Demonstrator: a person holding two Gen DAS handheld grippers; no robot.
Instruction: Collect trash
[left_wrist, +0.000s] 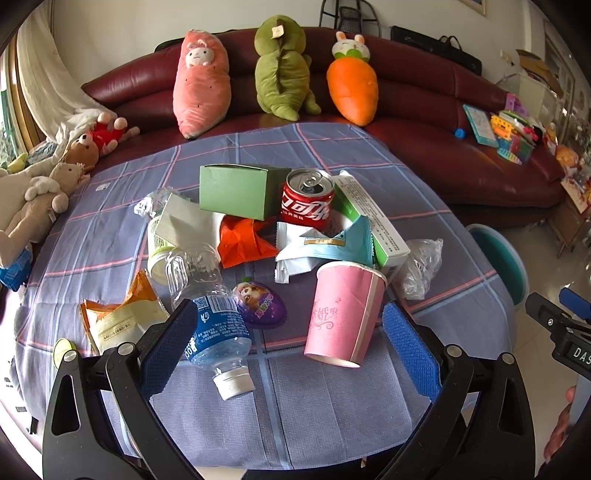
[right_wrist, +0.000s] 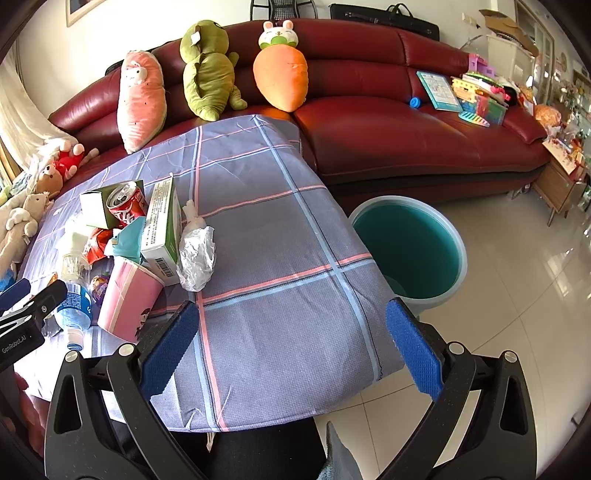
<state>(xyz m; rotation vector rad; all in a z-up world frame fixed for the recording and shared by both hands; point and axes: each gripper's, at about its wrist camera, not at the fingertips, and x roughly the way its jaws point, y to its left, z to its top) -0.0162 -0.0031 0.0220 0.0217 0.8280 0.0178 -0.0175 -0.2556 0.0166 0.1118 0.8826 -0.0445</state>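
Trash lies heaped on the checked tablecloth (left_wrist: 332, 406): a tipped pink paper cup (left_wrist: 343, 314), a clear water bottle (left_wrist: 210, 317), a red cola can (left_wrist: 308, 199), a green box (left_wrist: 236, 192), a purple egg shell (left_wrist: 260, 304), an orange snack wrapper (left_wrist: 118, 321) and a crumpled plastic bag (right_wrist: 195, 258). My left gripper (left_wrist: 291, 350) is open, just short of the cup and bottle. My right gripper (right_wrist: 291, 343) is open and empty above the cloth's right part. A teal bin (right_wrist: 410, 247) stands on the floor right of the table.
A dark red sofa (right_wrist: 406, 129) with plush toys runs behind the table. Books and toys (right_wrist: 476, 96) lie on its right end. More stuffed animals (left_wrist: 40, 192) sit left. Tiled floor (right_wrist: 517, 314) lies around the bin.
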